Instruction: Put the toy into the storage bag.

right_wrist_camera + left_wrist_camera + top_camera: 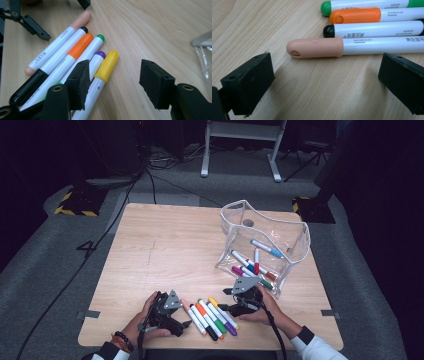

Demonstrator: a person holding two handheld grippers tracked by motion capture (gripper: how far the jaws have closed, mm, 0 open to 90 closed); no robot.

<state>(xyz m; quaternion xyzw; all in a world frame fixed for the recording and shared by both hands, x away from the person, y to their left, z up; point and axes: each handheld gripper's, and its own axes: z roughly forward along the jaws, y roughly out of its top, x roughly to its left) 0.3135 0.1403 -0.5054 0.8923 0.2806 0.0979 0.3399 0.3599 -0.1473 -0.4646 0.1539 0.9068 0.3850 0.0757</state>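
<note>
Figure: You are bringing both hand-held grippers to the row of markers (210, 316) near the bench's (160, 245) front edge.

Your right hand-held gripper (113, 82), wide open and empty, is straddling the yellow-capped marker (100, 80); centre it before closing. Your left hand-held gripper (322, 82), equally open, is facing the peach-capped marker (352, 47). Bodies white, lying side by side.

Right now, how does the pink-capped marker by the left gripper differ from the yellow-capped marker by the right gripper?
The pink-capped marker lies at the left end of the row, beyond the open left gripper; the yellow-capped marker lies at the right end, between the open right gripper's jaws. The pink cap is pale, the yellow cap bright. Both have white barrels, lie flat on the table, and are not gripped.
</note>
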